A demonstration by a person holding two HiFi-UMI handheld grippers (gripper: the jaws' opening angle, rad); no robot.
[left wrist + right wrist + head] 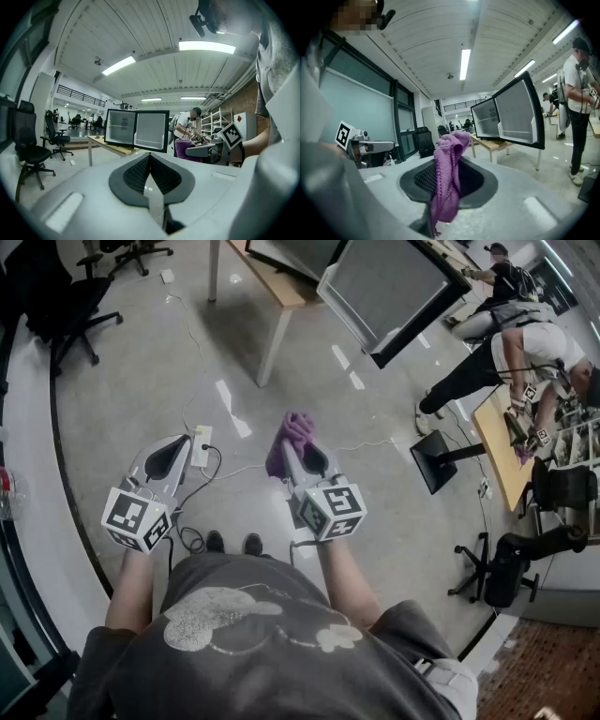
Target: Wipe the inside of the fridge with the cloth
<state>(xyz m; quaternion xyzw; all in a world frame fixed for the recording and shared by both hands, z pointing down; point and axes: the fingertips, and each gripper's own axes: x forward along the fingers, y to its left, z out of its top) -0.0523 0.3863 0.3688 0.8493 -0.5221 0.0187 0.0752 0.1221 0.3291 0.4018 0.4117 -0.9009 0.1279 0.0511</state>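
Note:
A purple cloth (pixel 292 435) sticks out of my right gripper (pixel 300 454), which is shut on it; in the right gripper view the cloth (pixel 448 180) hangs bunched between the jaws of my right gripper (pixel 449 164). My left gripper (pixel 176 448) is held beside it at waist height, shut and empty, its jaws closed together in the left gripper view (pixel 150 158). The small fridge (pixel 389 287) stands on a wooden table (pixel 274 282) ahead, its door swung open. The white inside of the fridge (pixel 120 126) (pixel 486 119) is well away from both grippers.
I stand on a grey floor with a power strip (pixel 201 448) and cables near my feet. Office chairs (pixel 75 306) are at the far left. Another person (pixel 525 348) works at a bench to the right, beside a monitor stand (pixel 436 463).

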